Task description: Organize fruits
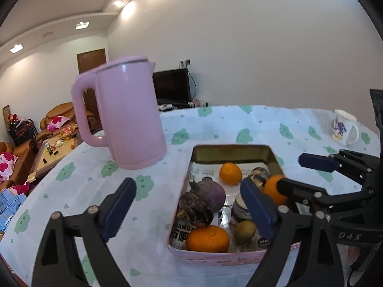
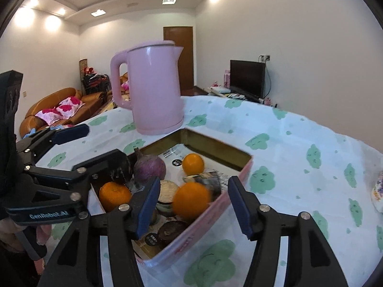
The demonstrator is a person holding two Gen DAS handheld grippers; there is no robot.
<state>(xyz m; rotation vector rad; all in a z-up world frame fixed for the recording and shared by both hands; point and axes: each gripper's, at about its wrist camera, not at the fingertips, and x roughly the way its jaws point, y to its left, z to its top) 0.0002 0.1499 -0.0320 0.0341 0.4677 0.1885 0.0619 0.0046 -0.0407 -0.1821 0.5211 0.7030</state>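
Note:
A pink tin box point(image 1: 215, 259) point(image 2: 210, 217) on the table holds three oranges point(image 1: 207, 238) point(image 1: 230, 173) point(image 2: 191, 199), a purple round fruit point(image 1: 211, 195) point(image 2: 149, 168), a dark fruit point(image 1: 195, 209), a green kiwi point(image 1: 244, 231) and small jars. My left gripper point(image 1: 189, 205) is open, its right finger over the box. My right gripper point(image 2: 194, 205) is open and empty, with a blurred orange between its fingers just above the box. The right gripper also shows in the left wrist view point(image 1: 299, 174), and the left gripper shows in the right wrist view point(image 2: 100, 143).
A pink kettle point(image 1: 124, 114) point(image 2: 153, 88) stands behind the box. A white mug point(image 1: 344, 128) stands at the far right of the cloud-patterned tablecloth point(image 1: 239, 124). Sofas, a low table and a TV stand beyond the table.

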